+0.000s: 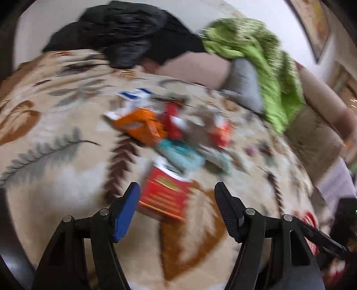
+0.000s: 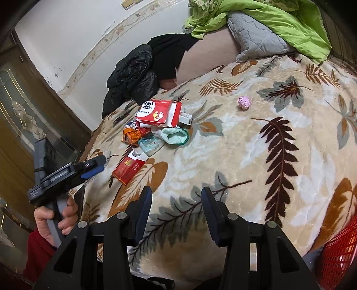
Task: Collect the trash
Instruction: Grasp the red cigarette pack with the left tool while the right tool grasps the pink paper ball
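A pile of trash lies on the leaf-patterned blanket (image 2: 245,156): a red cigarette pack (image 2: 128,169), a red box with footprints (image 2: 157,112), an orange wrapper (image 2: 131,135), a teal packet (image 2: 149,143) and a mint cloth piece (image 2: 175,136). A pink crumpled ball (image 2: 244,103) lies apart to the right. My left gripper (image 2: 101,164) is open just left of the cigarette pack, not touching it. The left wrist view is blurred; there the pack (image 1: 166,196) sits just ahead of the open left gripper (image 1: 176,189). My right gripper (image 2: 176,191) is open over bare blanket, holding nothing.
A red mesh basket (image 2: 339,249) is at the lower right edge. A black jacket (image 2: 131,78), a grey pillow (image 2: 256,38) and a green cover (image 2: 267,20) lie at the far side of the bed. A hand in a red sleeve (image 2: 67,214) holds the left gripper.
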Demonstrator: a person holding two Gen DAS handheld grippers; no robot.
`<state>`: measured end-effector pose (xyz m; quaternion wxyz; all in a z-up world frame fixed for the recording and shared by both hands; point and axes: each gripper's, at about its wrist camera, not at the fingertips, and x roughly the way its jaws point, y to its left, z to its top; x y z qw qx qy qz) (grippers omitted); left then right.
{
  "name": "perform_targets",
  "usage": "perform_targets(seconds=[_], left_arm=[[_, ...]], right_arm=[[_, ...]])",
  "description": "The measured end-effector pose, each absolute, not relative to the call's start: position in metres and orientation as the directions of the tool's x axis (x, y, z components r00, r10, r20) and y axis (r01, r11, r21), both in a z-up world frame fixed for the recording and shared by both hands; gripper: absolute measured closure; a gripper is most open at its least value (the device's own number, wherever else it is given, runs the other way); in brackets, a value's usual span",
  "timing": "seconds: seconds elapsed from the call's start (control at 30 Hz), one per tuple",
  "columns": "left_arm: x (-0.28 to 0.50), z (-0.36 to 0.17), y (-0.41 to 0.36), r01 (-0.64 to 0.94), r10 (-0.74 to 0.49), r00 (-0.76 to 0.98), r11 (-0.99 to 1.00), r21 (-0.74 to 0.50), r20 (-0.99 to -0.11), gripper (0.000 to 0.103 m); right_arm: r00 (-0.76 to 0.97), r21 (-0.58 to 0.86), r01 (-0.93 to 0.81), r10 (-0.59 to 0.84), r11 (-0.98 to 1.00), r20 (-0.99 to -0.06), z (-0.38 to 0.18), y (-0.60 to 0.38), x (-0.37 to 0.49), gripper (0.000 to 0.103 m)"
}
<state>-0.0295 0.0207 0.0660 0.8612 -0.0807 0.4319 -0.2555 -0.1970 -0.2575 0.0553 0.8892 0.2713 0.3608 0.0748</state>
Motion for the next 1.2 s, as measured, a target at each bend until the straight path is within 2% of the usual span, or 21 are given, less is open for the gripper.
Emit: perform_targets(seconds=[0.1,0.27,0.47,0.6,0.73,0.87,0.97,1.07,1.2], left_arm=[[-0.004,0.051,0.015,0.309,-0.472,0.477,0.880,-0.361,-0.742,0.034],[0.001,0.029,0.001,0.349,-0.482,0.385,0.866,-0.359,-0.787,0.033],[-0.015,0.018,-0.025,0.380,-0.347,0.450,0.908,-0.175,-0.823,0.033],[-0.021,0.015,-0.035,0.377,-0.271,0.513,0.924,-0.069,-0.814,0.039],[-0.026,0.018,-0.032,0.355,-0.283,0.537,0.930,-0.091,-0.795,0.042],[-0.032,0.030,-0.028,0.352,-0.316,0.576,0.928,-0.120,-0.754,0.043],[-0.037,0.038,-0.024,0.357,-0.343,0.596,0.923,-0.144,-0.726,0.043],[-0.038,0.042,-0.026,0.368,-0.348,0.612,0.920,-0.135,-0.710,0.043],[-0.035,0.041,-0.028,0.366,-0.343,0.610,0.922,-0.130,-0.714,0.043]], right_arm=[[0.727,0.529,0.067,0.322,0.846,-0.607,0.055,-0.257,-0.197,0.054],[0.731,0.525,0.072,0.313,0.848,-0.606,0.056,-0.261,-0.199,0.054],[0.721,0.536,0.081,0.322,0.841,-0.613,0.054,-0.260,-0.196,0.053],[0.717,0.522,0.089,0.309,0.848,-0.625,0.056,-0.260,-0.191,0.048],[0.726,0.544,0.131,0.293,0.829,-0.621,0.058,-0.282,-0.177,0.048],[0.742,0.425,0.208,0.140,0.881,-0.656,0.064,-0.315,-0.143,0.048],[0.729,0.360,0.236,0.081,0.903,-0.680,0.055,-0.343,-0.108,0.048],[0.702,0.333,0.259,0.060,0.907,-0.709,0.036,-0.366,-0.073,0.053],[0.661,0.257,0.301,-0.006,0.918,-0.751,0.015,-0.380,-0.039,0.064]])
